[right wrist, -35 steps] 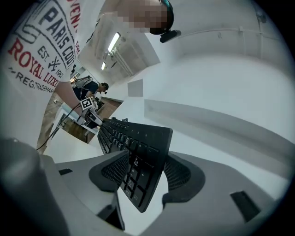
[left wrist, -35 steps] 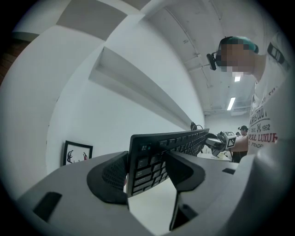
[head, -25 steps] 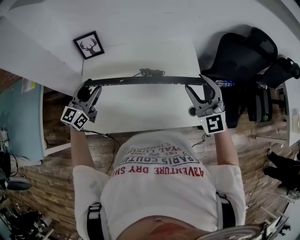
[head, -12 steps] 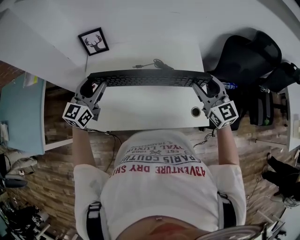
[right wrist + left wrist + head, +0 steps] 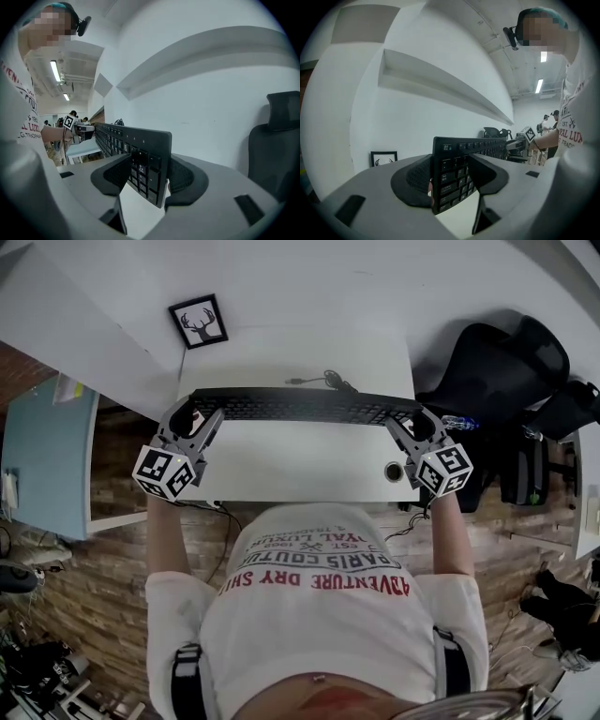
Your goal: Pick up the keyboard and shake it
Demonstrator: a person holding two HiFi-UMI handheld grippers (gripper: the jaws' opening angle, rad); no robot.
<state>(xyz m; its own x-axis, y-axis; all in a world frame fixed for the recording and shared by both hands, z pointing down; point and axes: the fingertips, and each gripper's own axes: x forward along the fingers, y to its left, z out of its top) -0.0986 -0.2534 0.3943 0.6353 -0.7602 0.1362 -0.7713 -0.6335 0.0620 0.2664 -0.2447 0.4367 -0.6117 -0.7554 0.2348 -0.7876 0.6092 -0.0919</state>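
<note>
Firstly, jaws. Left gripper [image 5: 451, 185]: jaws pinching the short end of the keyboard [image 5: 457, 157], one ribbed pad on the key face, the other on the underside, board seated deep between them. Right gripper [image 5: 150, 182]: same hold on the opposite end, pads closed on both faces, end corner poking just below the pads.

Keyboard position: spans between the two grippers, left end at 9 o'clock, right end at 3 o'clock in the head view, over the far half of the white table [image 5: 300, 470]. Key face visible from above. Pale table surface shows under each end in the gripper views, so I judge it lifted clear, tipped partly on edge.

Surroundings: cable [image 5: 325, 381] leaves the back edge at 12 o'clock and lies coiled on the table, some slack visible. Round hole [image 5: 394, 470] in the table at 4 o'clock, just beside the right gripper. Framed deer picture [image 5: 199, 322] at 11 o'clock, black chair [image 5: 497, 362] at 2 o'clock, both apart from the keyboard.

Doing the shake well, my reading:
- Move both ends together; uneven motion would twist the board in the pads.
- Short strokes, so the cable slack is not used up.
- Hold pressure even; the grip is on thin ends only and could slip.
- Stay above the table, away from the wall at 12 o'clock.
</note>
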